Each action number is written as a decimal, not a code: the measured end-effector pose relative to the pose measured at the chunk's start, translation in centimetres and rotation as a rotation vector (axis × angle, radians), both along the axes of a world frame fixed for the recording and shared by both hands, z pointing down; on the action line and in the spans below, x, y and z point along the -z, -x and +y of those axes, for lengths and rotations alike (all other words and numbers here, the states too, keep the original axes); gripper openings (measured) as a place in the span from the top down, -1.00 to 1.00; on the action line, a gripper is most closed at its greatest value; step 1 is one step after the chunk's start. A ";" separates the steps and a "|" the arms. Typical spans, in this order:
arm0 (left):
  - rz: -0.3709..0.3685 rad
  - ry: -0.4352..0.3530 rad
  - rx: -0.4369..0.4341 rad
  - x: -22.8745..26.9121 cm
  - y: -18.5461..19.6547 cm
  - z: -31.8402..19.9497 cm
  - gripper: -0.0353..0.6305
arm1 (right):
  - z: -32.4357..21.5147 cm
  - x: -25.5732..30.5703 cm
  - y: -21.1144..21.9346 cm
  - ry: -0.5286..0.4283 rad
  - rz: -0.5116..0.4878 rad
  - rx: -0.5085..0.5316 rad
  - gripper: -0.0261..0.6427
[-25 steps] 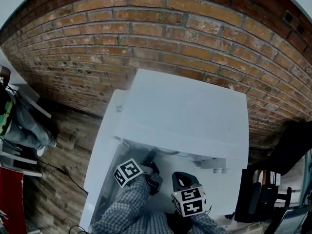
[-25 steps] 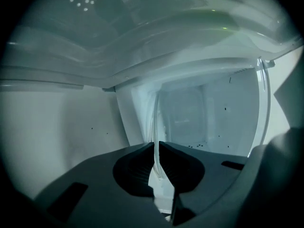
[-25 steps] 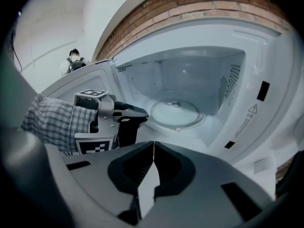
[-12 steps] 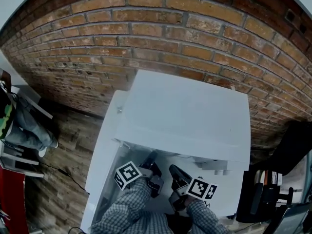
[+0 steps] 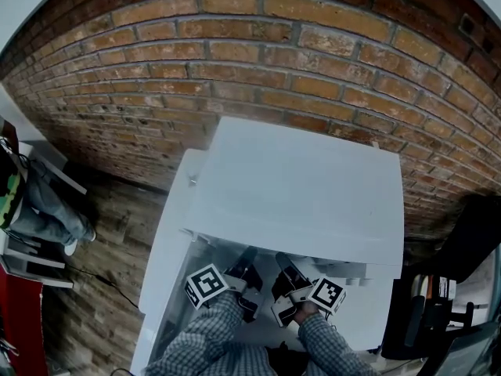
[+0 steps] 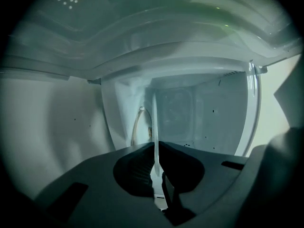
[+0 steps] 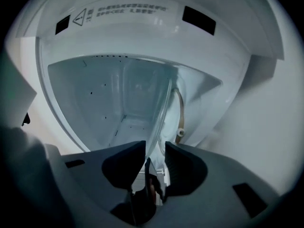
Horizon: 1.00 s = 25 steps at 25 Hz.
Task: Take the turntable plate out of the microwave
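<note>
A: Item one, nearest: checked sleeves (image 5: 205, 337), one behind each gripper. Anything altered?

B: The right gripper (image 5: 283, 269). A second ago it sat back from the opening with its marker cube facing up. It has since rolled over and come in just beside the left gripper (image 5: 247, 262), which has kept its place.

A: Item two: jaws.

B: Left gripper: jaws nearly together, pinched on the rim of the turntable plate (image 6: 154, 120), which is seen edge-on. Right gripper: jaws parted, with the plate's rim threaded between them. A gap shows on one side, so there is no grip there yet.

A: Item three: plate location.

B: Inside the microwave (image 5: 297, 186), with its near rim at the opening. From the head view it is hidden under the casing. What looks like the roller ring (image 6: 137, 125) shows beside it.

A: Item four, farthest.

B: Brick wall (image 5: 235, 61).

A: Bearing on the task?

B: My judgement: the roll has lined the right jaws up with the rim for a second hold. Once they close, a two-sided lift and draw-out looks workable. The plate is not yet out.
</note>
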<state>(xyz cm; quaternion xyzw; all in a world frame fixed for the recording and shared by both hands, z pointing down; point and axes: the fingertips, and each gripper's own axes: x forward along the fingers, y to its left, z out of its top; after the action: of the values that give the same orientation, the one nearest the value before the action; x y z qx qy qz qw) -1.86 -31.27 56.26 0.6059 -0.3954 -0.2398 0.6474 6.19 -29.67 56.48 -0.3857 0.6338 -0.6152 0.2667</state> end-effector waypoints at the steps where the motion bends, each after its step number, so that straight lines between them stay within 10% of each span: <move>1: 0.003 -0.003 -0.003 0.1 -0.1 0.0 0.79 | -0.2 0.0 -0.1 0.001 -0.014 -0.014 0.60; 25: -0.020 -0.017 -0.034 -0.1 -0.7 -0.4 0.79 | -3.0 -0.5 -2.5 0.076 -0.129 -0.234 0.80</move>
<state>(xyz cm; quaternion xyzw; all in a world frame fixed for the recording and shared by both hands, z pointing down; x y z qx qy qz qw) -1.19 -31.69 56.38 0.6204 -0.3892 -0.2261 0.6423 8.69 -32.69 57.00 -0.4265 0.5423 -0.6268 0.3623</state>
